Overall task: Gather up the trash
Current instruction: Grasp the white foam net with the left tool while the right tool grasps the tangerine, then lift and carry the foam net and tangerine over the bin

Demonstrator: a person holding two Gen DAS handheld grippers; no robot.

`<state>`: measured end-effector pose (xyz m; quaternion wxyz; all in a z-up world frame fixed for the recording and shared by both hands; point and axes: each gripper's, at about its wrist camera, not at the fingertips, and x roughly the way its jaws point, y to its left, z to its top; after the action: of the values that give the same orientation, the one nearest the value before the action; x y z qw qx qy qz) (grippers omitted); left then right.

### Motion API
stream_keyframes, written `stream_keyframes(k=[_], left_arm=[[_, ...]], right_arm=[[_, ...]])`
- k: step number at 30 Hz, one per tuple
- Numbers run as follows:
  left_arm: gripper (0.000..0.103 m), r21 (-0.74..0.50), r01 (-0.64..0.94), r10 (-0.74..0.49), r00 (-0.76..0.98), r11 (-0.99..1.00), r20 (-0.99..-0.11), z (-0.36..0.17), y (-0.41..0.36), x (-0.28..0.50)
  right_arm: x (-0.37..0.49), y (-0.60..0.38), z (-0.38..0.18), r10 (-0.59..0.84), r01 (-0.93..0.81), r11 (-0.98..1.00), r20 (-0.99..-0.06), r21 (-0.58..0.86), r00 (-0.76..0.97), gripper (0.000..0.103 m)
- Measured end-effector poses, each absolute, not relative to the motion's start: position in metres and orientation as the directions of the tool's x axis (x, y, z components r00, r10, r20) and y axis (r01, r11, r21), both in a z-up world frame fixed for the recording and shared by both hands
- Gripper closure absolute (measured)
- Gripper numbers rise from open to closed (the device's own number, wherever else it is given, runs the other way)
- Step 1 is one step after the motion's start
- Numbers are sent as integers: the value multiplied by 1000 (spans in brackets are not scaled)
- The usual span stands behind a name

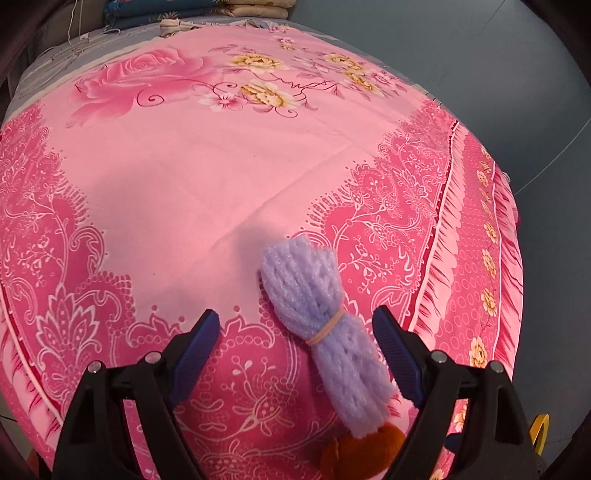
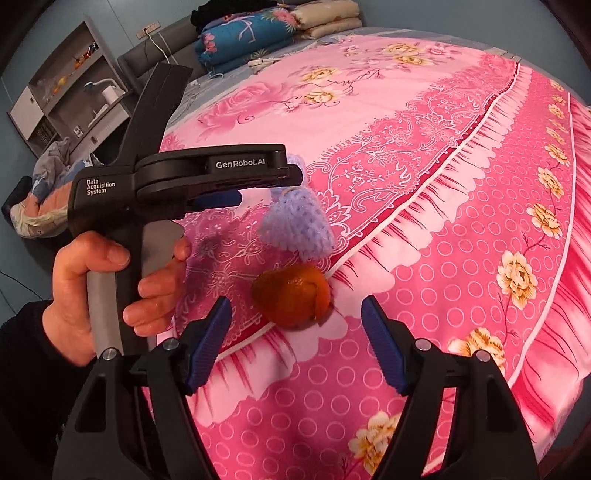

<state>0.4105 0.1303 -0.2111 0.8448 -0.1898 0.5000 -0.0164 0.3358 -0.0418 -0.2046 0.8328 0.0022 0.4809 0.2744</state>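
Observation:
A lilac foam net bundle, tied in the middle with a rubber band, lies on the pink floral bedspread. My left gripper hovers over it, open, the bundle lying between the blue pads without contact. An orange peel sits at the bundle's near end. In the right wrist view the orange peel lies just ahead of my right gripper, which is open and holds nothing. The foam bundle shows beyond the peel, partly hidden by the left gripper's body, held by a hand.
The bed's edge falls away on the right. Folded quilts are stacked at the head of the bed. A shelf unit and a heap of clothes stand to the left. Blue-grey floor lies beyond the bed.

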Motion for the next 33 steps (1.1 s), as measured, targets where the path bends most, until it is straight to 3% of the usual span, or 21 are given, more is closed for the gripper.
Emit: stream_keyframes(k=[3,6,11,17,23,33], left_arm=[[24,-351,-164,-233,489,922,-840,-220,129,415],[32,-356,-156,-243,484,921,-840,-225,128,417],[59,-381,-113,-284,483,918,-828,-228,125,418],[73,-406,-90,-314,493,909,-811,-228,125,417],[76,-411,-68,-320,518,909,-793,-215,131,408],[77,-400,-54,-296,583,915,-756,-176,149,379]], right_arm=[[341,-34,-209,447,-456,852,-812,258,376,33],[348,-27,-215,430,-466,853,-822,235,372,37],[358,-19,-227,420,-466,853,-839,235,346,45],[366,-8,-234,428,-472,846,-845,248,322,54],[356,-5,-227,430,-510,831,-837,222,337,66],[332,-23,-201,466,-505,822,-821,263,331,68]])
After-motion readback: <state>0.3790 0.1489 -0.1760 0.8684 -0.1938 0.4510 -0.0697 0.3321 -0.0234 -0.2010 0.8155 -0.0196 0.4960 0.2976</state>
